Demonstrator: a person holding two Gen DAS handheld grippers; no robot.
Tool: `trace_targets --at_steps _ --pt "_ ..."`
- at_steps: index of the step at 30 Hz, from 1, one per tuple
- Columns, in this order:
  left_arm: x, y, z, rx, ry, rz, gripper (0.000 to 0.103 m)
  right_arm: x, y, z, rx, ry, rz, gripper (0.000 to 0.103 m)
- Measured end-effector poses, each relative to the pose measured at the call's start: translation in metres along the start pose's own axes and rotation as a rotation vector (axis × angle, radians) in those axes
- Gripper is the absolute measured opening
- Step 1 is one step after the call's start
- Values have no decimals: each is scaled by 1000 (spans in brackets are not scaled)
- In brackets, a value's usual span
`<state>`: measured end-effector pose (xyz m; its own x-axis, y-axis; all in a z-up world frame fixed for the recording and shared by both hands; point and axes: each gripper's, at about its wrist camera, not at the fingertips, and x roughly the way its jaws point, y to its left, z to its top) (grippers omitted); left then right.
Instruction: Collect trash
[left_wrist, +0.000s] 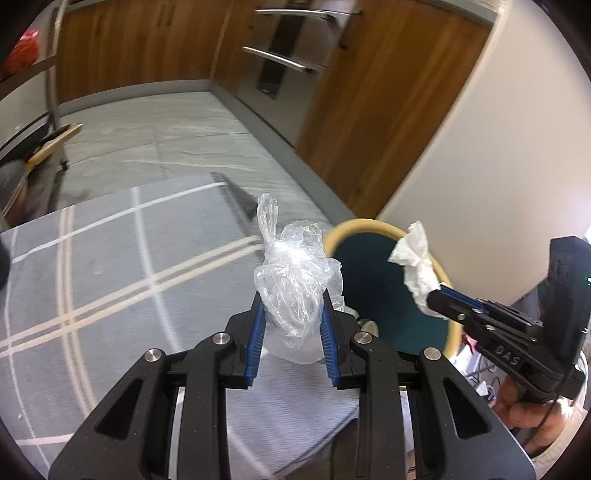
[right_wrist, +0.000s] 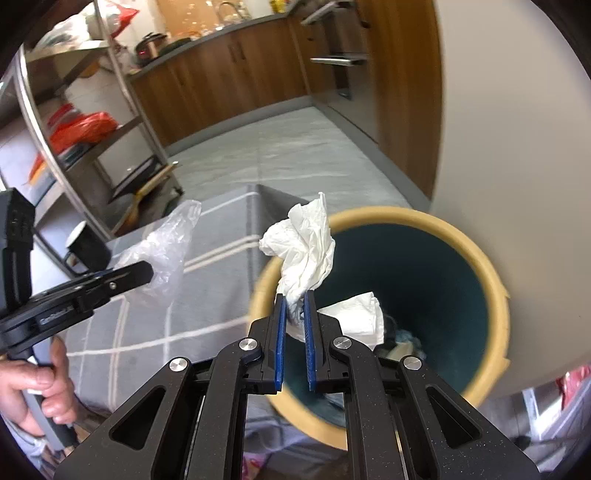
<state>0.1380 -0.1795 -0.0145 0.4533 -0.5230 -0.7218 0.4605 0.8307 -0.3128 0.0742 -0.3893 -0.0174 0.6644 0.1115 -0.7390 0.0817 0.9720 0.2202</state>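
Left gripper (left_wrist: 291, 299) fingers clamp a crumpled clear plastic bag (left_wrist: 295, 273); right gripper (right_wrist: 294, 293) fingers pinch a white tissue (right_wrist: 304, 245) above the bin (right_wrist: 495, 295) (tissue already inside).

2 grippers (left_wrist: 291, 295) (right_wrist: 294, 295), 1 plastic bag (left_wrist: 295, 280), 2 tissues (right_wrist: 304, 247) (right_wrist: 354, 317), 1 bin (right_wrist: 491, 258), 1 mug (right_wrist: 86, 245).

place: home kitchen | cues: wooden cabinets (right_wrist: 207, 81), countertop cooker (right_wrist: 149, 46), steel oven (left_wrist: 280, 70)
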Motion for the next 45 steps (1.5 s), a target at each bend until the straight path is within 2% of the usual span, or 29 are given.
trace_targets --at_steps 10,15,19,22,27,33,36,39,43,44,45 --pt "30 -60 0 95 36 -93 27 2 -31 -18 46 52 -75 11" --pt "46 -74 -2 119 60 -111 27 8 -43 -26 73 92 -83 12" --pt "57 -79 -3 126 81 -119 34 14 -51 -31 93 127 -87 16" --pt "61 -81 -5 134 85 -110 41 15 -53 -32 108 134 -98 26" --pt "58 -74 -4 127 75 -97 47 12 -52 -29 115 119 -111 37" --pt "48 -68 -2 113 44 -76 53 4 -54 -24 126 91 -106 45" --pt "41 -67 -1 123 21 -56 58 -3 -54 -22 138 69 -99 48" --pt "30 -67 0 124 -3 -32 67 -16 -53 -20 143 33 -95 59" --pt "16 -64 0 130 -36 11 80 -30 -50 -19 133 -3 -91 61" --pt "12 -63 -1 132 -42 20 83 -34 -50 -19 132 -11 -92 64" --pt "8 -63 -1 134 -50 29 85 -38 -49 -19 132 -21 -93 74"
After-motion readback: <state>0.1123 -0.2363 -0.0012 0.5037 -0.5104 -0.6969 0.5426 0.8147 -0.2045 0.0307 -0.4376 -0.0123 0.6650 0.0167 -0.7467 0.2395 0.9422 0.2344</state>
